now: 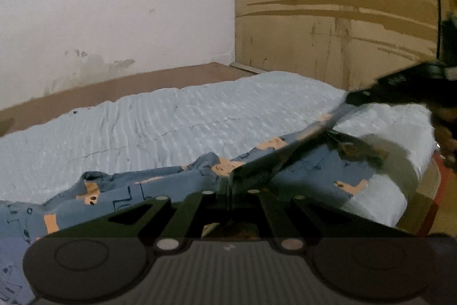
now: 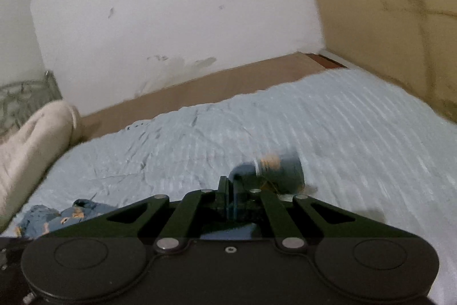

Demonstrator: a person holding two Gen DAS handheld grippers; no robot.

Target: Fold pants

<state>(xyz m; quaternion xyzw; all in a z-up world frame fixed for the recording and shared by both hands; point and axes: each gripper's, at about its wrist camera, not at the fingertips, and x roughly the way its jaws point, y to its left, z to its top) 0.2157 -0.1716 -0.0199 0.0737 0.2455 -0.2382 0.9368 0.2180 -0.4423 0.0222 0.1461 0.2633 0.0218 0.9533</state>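
Your left tool (image 1: pixel 228 185) is closed tight on a fold of the blue cotton pants (image 1: pixel 137 185) with their peach patches and dark line print. From that pinch a taut ridge of the cloth runs up and to the right to your right tool (image 1: pixel 360 97), seen in the left wrist view as a dark shape at the far end of the stretched edge. The rest of the pants lies crumpled on the pale blue ribbed bedspread (image 1: pixel 177 122), trailing off to the left.

In the right wrist view your right tool (image 2: pixel 228 187) is also clamped shut, with a blurred bunch of the blue fabric (image 2: pixel 280 170) held at its tips above the bedspread (image 2: pixel 357 127). A loose heap of the same pants (image 2: pixel 57 216) rests at the lower left, near a cream rolled blanket (image 2: pixel 31 142) lying along the bed's left edge.
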